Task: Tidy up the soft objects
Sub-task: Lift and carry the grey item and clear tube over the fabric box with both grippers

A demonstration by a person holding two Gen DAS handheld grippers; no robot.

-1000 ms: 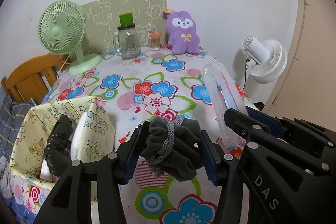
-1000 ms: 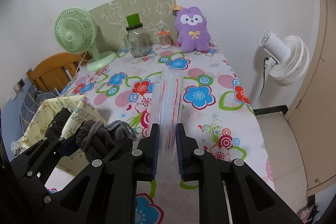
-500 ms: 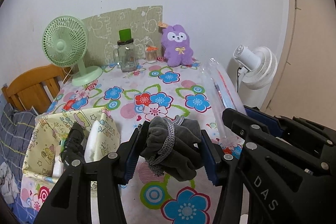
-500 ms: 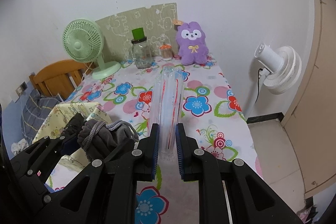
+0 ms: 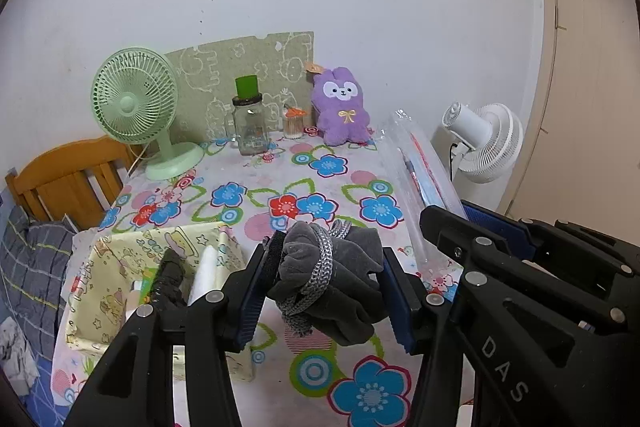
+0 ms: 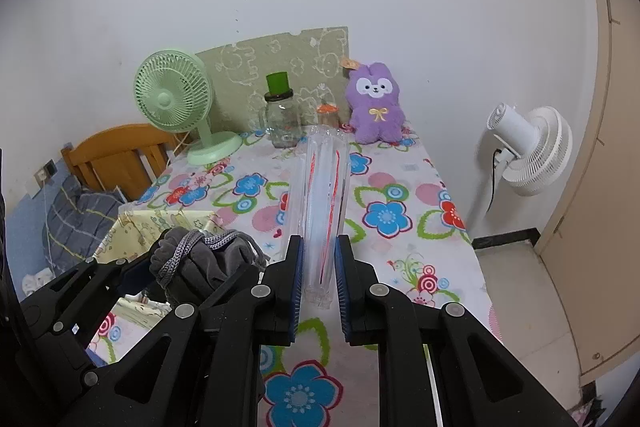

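Holding a bundle of grey cloth (image 5: 332, 279) with a knitted cord around it, the left gripper (image 5: 330, 291) is clamped on it in the lower middle of the left wrist view, above the flowered tablecloth (image 5: 320, 187). The lower part of the bundle hangs under the blue pads, and its back side is hidden. In the lower middle of the right wrist view, the right gripper (image 6: 318, 275) is closed on the near end of a clear plastic bag (image 6: 322, 195) with red lines, which stands out forward over the table; what is inside is hard to make out. At the lower left of the left wrist view a yellow fabric box (image 5: 120, 267) sits at the table edge, partly covered by the gripper; something black and something white stand in it, but I cannot tell what they are. At the far end of the table stand a green fan (image 5: 138, 107), a glass jar (image 5: 250, 125) and a purple plush toy (image 5: 342, 107). A white fan (image 5: 486, 143) stands beside the table at the right.
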